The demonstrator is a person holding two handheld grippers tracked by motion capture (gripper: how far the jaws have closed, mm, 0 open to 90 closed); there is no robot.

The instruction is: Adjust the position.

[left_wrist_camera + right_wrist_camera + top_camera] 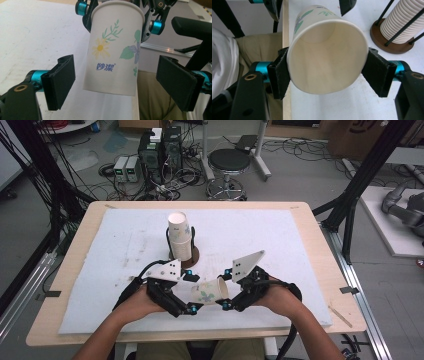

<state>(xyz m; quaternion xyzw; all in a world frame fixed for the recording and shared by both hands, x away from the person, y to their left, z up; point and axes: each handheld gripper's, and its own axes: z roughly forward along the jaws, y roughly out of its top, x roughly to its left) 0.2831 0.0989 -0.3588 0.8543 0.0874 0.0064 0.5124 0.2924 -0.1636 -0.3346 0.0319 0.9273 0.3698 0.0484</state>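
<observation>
High view shows the right gripper [226, 289] clamped on the rim of a flowered paper cup [210, 291] above the table's near edge; the left gripper [191, 292] gapes wide around its base, not touching.

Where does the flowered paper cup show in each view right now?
High view: the flowered paper cup lies sideways, low centre, between both grippers.
Left gripper view: centre, base toward the camera, between the left gripper's open jaws.
Right gripper view: centre, mouth toward the camera, clamped at its rim by the right gripper.
Shared landmark: the cup stack in its rack.
</observation>
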